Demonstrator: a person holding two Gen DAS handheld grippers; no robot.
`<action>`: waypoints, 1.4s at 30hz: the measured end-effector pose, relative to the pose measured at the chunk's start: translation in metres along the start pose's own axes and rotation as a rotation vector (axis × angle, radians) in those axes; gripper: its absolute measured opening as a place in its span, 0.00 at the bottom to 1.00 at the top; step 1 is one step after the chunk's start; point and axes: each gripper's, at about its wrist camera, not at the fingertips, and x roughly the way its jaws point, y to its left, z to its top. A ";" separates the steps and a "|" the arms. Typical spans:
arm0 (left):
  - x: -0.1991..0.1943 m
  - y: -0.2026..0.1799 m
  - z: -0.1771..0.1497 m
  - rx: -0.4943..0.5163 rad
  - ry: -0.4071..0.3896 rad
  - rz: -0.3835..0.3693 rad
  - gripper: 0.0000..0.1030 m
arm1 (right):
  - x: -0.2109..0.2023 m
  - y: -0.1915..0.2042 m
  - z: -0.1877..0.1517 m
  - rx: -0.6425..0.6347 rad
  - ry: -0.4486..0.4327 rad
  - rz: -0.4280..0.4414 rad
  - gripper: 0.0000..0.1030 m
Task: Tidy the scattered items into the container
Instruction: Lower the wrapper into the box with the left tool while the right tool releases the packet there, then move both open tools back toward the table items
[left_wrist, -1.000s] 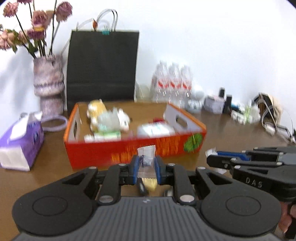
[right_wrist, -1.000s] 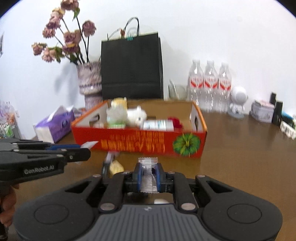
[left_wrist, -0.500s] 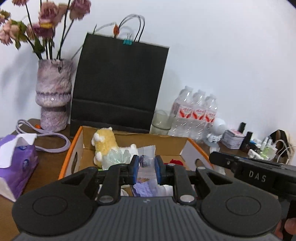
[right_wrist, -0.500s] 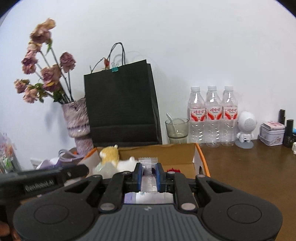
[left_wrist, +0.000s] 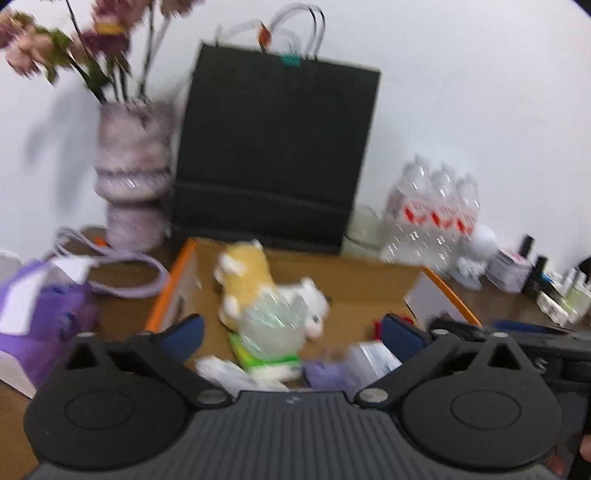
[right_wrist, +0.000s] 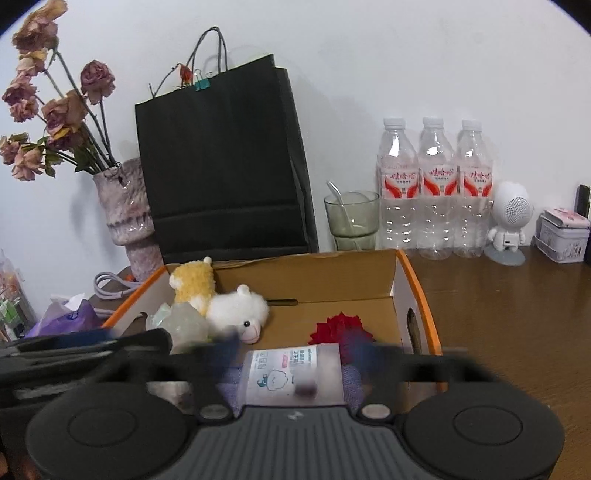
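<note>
While both of your grippers hang over the orange-rimmed cardboard box (right_wrist: 413, 291), their jaws are opening, and no thing is pinched between either pair. Left gripper (left_wrist: 291, 332): blue pads spread wide at lower centre of its blurred view, only box contents showing between them. Right gripper (right_wrist: 295, 354): fingers smeared by motion, spread apart across the lower frame. Box sits mid-frame in both views, in front of the black paper bag (right_wrist: 221, 162). Inside it: yellow plush (right_wrist: 194, 282) and white plush (right_wrist: 238, 308) touching at left, a red flower (right_wrist: 341, 326) toward the right wall, a white printed packet (right_wrist: 291, 373) nearest you. Small sachets cannot be picked out. Three water bottles (right_wrist: 436, 184) stand at right, flower vase (right_wrist: 123, 206) at left.
</note>
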 end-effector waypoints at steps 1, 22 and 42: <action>-0.001 0.001 0.001 0.000 -0.004 0.005 1.00 | -0.001 -0.001 0.001 -0.003 0.001 -0.015 1.00; 0.002 0.002 0.002 0.001 0.017 0.012 1.00 | -0.005 -0.003 0.004 -0.019 0.005 -0.005 1.00; -0.041 0.010 -0.018 0.036 0.029 -0.088 1.00 | -0.040 -0.007 -0.018 -0.081 -0.006 -0.017 1.00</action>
